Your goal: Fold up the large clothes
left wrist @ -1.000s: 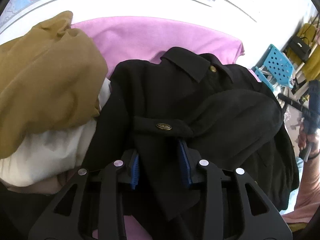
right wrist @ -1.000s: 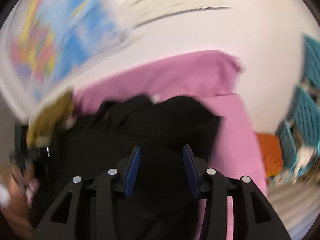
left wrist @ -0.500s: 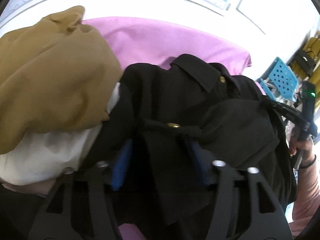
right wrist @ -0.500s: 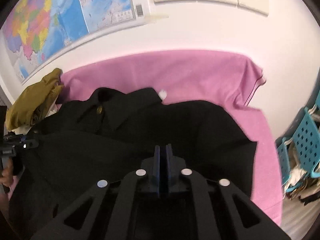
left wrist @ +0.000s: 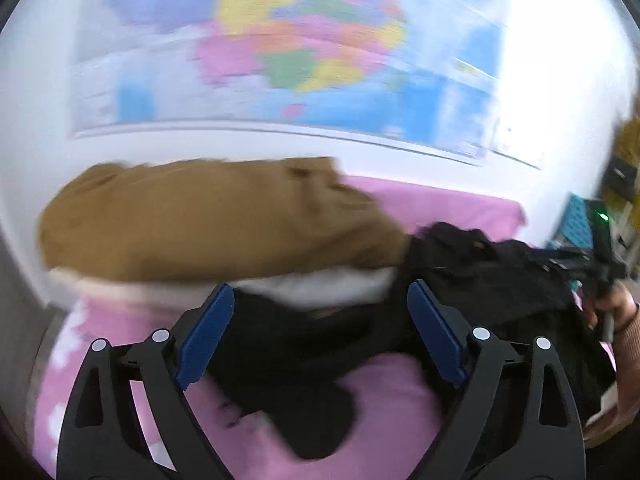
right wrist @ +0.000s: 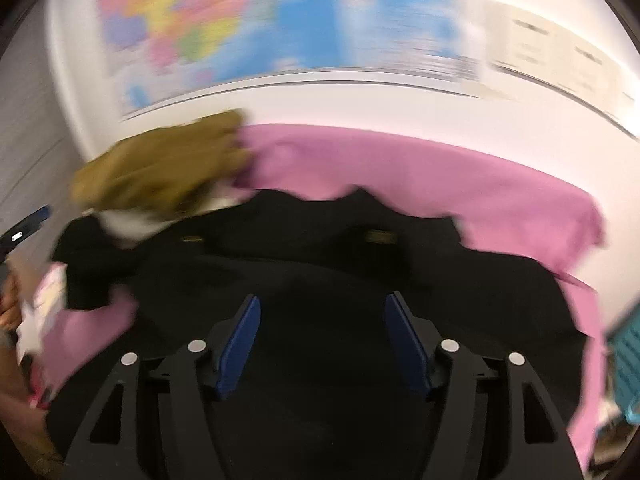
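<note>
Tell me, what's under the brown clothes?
A white garment pokes out under the brown clothes, and the whole pile sits on the pink cloth. Most of the white piece is covered, so how big it is, or what else hides there, can't be seen.

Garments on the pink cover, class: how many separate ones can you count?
3. The black coat spreads across the middle; the brown garment is heaped at the left; a white garment lies under the brown one. More may be hidden beneath.
</note>
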The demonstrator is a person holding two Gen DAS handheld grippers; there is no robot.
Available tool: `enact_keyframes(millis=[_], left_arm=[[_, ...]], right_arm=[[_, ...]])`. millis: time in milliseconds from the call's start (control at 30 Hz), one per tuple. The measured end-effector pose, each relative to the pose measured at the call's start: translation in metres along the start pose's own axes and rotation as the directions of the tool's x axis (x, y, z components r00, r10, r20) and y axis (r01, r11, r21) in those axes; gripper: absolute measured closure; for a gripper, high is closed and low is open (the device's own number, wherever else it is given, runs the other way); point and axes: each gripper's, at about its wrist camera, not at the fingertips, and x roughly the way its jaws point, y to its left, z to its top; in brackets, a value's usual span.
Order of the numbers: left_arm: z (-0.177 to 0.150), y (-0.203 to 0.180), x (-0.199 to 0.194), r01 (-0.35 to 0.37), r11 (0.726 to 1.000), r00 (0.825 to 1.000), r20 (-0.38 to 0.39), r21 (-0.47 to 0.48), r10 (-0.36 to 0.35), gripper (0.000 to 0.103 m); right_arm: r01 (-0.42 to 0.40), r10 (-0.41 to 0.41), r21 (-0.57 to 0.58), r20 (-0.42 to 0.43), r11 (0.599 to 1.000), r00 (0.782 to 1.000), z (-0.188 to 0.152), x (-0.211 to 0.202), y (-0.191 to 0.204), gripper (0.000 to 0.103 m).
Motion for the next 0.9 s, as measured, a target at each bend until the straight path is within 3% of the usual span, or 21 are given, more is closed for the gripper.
enact_keyframes(millis=[133, 300, 333, 400, 467, 567, 700, 800, 833, 900], left_arm=[[-0.021, 0.035, 0.009, 0.005, 0.998, 0.995, -0.097, -0.066, -0.012, 0.015], [-0.049, 0.035, 0.038, -0.025, 1.000, 0.981, -0.191, 0.002, 0.025, 0.015], [-0.051, 0.035, 0.045, -0.030, 0.999, 0.980, -0.196, 0.010, 0.031, 0.019], [-0.050, 0.035, 0.054, -0.029, 0.999, 0.979, -0.199, 0.037, 0.036, 0.045], [-0.046, 0.038, 0.056, -0.017, 0.999, 0.976, -0.214, 0.040, 0.025, 0.082], [-0.036, 0.040, 0.039, 0.031, 0.999, 0.978, -0.209, 0.023, -0.026, 0.093], [-0.024, 0.028, -0.003, 0.138, 0.988, 0.979, -0.160, 0.063, -0.126, 0.095], [-0.023, 0.016, -0.023, 0.146, 0.982, 0.982, -0.142, 0.121, -0.128, 0.094], [-0.022, 0.016, -0.026, 0.141, 0.982, 0.983, -0.138, 0.123, -0.123, 0.092], [-0.018, 0.019, -0.027, 0.156, 0.983, 0.980, -0.141, 0.101, -0.142, 0.091]], right_arm=[[-0.107, 0.104, -0.086, -0.039, 0.991, 0.994, 0.009, 0.026, 0.048, 0.039], [-0.172, 0.157, -0.134, -0.112, 0.976, 0.981, 0.013, 0.058, 0.095, 0.039], [-0.187, 0.170, -0.142, -0.129, 0.972, 0.977, 0.012, 0.063, 0.103, 0.039], [-0.197, 0.176, -0.151, -0.141, 0.969, 0.974, 0.010, 0.064, 0.115, 0.039], [-0.192, 0.168, -0.164, -0.150, 0.968, 0.974, 0.008, 0.066, 0.125, 0.036], [-0.187, 0.164, -0.173, -0.138, 0.967, 0.977, 0.007, 0.064, 0.132, 0.035], [-0.152, 0.137, -0.193, -0.093, 0.969, 0.986, 0.003, 0.057, 0.145, 0.035], [-0.107, 0.107, -0.197, -0.010, 0.974, 0.994, 0.000, 0.043, 0.153, 0.036], [-0.120, 0.124, -0.206, 0.003, 0.971, 0.992, -0.001, 0.039, 0.158, 0.035], [-0.263, 0.259, -0.216, -0.043, 0.940, 0.965, -0.003, 0.040, 0.171, 0.035]])
